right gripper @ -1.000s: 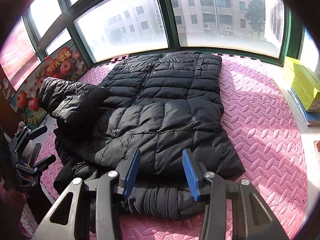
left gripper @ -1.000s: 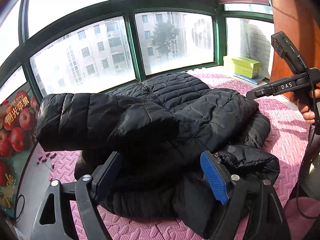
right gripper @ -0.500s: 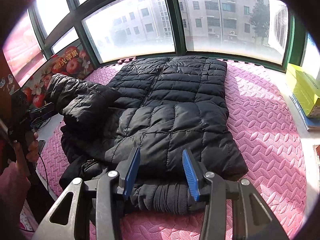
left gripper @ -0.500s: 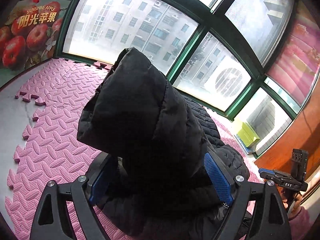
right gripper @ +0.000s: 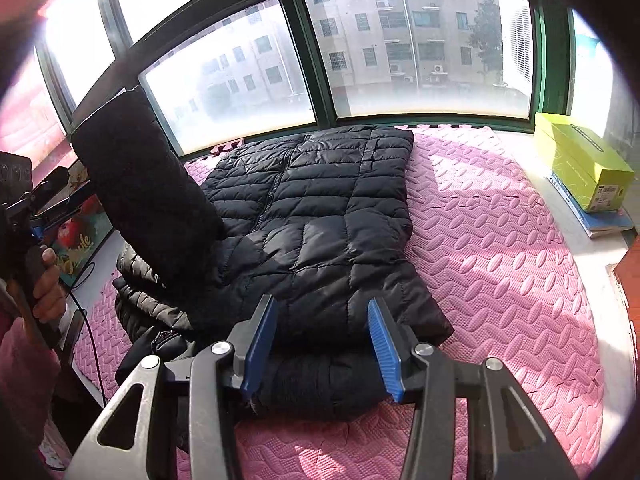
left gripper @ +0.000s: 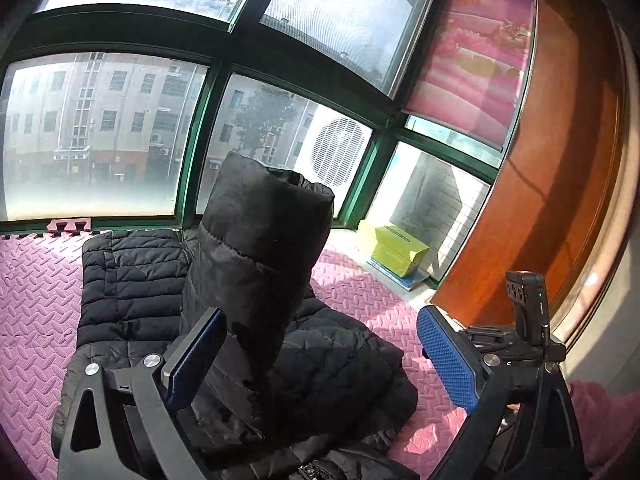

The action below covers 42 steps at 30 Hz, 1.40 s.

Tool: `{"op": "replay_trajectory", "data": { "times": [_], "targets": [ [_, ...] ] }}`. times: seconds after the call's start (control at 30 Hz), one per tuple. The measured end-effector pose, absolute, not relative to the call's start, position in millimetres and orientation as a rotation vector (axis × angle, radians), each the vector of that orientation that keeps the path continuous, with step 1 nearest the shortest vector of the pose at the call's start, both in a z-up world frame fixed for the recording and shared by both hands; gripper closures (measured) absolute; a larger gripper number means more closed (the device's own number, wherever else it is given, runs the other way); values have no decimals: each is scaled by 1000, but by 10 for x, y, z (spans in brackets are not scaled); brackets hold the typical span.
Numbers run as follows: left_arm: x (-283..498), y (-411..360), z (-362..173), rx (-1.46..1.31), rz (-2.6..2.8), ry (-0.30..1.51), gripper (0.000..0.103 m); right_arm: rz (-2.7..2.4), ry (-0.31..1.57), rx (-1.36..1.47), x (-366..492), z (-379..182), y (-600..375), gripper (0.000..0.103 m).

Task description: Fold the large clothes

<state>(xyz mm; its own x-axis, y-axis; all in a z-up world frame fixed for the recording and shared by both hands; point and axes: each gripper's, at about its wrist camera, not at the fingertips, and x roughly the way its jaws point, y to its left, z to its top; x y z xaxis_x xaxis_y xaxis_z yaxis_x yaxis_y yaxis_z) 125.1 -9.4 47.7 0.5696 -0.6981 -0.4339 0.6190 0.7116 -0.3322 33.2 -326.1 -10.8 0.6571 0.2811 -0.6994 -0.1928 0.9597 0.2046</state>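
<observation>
Two hand-held grippers are in play, both with blue pads spread wide. Nearest in the left wrist view, the left hand-held gripper (left gripper: 320, 356) stands wide open; a black sleeve (left gripper: 260, 264) rises between its fingers, leaning against the left pad (left gripper: 198, 356), while the right pad (left gripper: 448, 356) is well apart from the cloth, so nothing is pinched. Whether the left pad alone carries the sleeve cannot be told. Seen from the right wrist view, that sleeve (right gripper: 140, 192) stands up tilted at the left side of the jacket (right gripper: 320, 216), beside the person's left hand (right gripper: 44, 280) on its handle. The right hand-held gripper (right gripper: 320, 348) is also spread, its fingers straddling the near folded edge of the jacket at the collar end; whether the pads touch the fabric cannot be told. The jacket lies flat, front up with the zip showing, on a pink foam mat (right gripper: 500, 264), reaching toward the window (right gripper: 420, 48). Farther right, a yellow box (right gripper: 580, 164) sits on the sill, resting on a blue book (right gripper: 600, 220). Beyond the glass stand apartment blocks.
</observation>
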Motion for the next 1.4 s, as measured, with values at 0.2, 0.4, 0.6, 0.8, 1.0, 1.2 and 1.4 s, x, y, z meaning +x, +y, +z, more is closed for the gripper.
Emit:
{"op": "replay_trajectory", "data": {
  "times": [0.2,0.4,0.6,0.8,1.0,1.2,1.4],
  "targets": [
    [993,-549,307,22,-805,594,0,248,784,120,285,-6,-3387,50],
    [1073,-18,125,90,-596,643,0,273,789,132,401,21,-3406,48],
    [1298,789,-257,95,-406,768,0,327,832,189,768,-65,-3355,48],
    [1234,1179,-565,129,-342,828,0,333,849,223,1205,-155,-3330,48],
    [1279,1251,-769,185,-293,862,0,332,891,218,1528,-311,-3282,48],
    [1465,1271,-815,195,-253,866,11,349,897,166,1481,-238,-3175,71],
    [1491,1187,-829,238,-273,852,45,384,841,147,1344,107,-3105,89]
  ]
}}
